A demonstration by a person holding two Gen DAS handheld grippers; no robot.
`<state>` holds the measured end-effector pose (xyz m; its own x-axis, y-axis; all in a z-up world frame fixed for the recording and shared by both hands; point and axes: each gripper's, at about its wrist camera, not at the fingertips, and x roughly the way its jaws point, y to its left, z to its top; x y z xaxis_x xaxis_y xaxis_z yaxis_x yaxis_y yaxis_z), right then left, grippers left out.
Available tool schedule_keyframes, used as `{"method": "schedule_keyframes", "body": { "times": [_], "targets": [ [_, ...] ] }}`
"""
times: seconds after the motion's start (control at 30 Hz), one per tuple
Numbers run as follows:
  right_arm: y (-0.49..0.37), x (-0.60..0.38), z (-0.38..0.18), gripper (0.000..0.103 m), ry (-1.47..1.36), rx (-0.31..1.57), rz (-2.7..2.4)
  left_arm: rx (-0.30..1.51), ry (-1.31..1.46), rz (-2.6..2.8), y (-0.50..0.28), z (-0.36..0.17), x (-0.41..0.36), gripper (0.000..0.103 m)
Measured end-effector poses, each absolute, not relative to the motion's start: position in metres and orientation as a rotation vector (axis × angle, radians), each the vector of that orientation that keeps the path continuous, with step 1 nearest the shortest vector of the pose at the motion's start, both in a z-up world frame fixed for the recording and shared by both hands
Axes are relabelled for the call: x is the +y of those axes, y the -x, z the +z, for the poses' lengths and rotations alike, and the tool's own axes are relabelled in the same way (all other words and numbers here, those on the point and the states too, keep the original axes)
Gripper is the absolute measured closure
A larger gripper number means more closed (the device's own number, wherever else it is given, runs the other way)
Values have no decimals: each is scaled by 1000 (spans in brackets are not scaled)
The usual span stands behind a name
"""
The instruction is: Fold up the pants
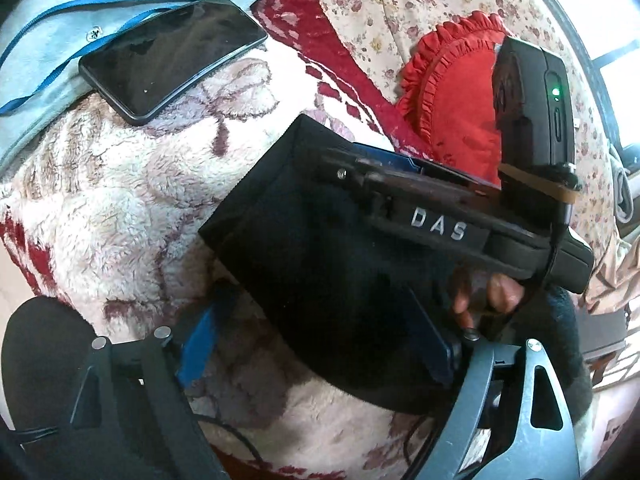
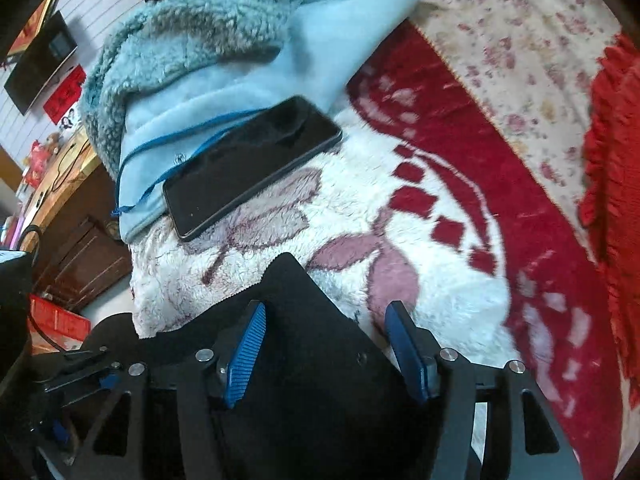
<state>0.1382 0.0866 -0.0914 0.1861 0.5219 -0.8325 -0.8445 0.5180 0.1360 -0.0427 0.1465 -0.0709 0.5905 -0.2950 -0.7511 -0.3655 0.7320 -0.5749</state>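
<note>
Two tongs are seen over a bed covered by a fluffy white and red blanket. The black pants, folded into a compact dark bundle, lie on this blanket, on the near side of a black phone. The left tongs are spread wide, with blue pads to either side of the pants; no pad is seen pressing on the cloth. The right tongs are likewise parted, the blue fingers standing apart above a corner of the pants, nothing clamped between them. In the left wrist view the right tool, marked "DAS", crosses over the pants, and a hand is seen on its grip. The phone rests partly on a light blue fleece garment. Beyond the phone, to the right, a red frilled cushion lies on a floral sheet.
</note>
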Motion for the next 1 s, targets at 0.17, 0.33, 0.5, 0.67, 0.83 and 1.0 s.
{"method": "schedule_keyframes", "body": {
  "times": [0.17,0.33,0.5,0.67,0.83,1.0],
  "targets": [
    [-142,75,-90,75,245,984,1027,946,711,59,40,-64,140,62],
    [-128,57,-69,84,165,904,1031,908,671,40,45,-51,137,78],
    [-117,21,-35,84,21,830,1039,838,599,-22,55,-17,119,80],
    [-97,-34,-2,85,-89,731,1008,775,487,-136,65,22,81,80],
    [-71,-107,17,90,-200,657,942,760,373,-239,70,39,30,80],
    [-51,-168,1,90,-278,671,840,818,299,-309,67,25,-15,80]
  ]
}}
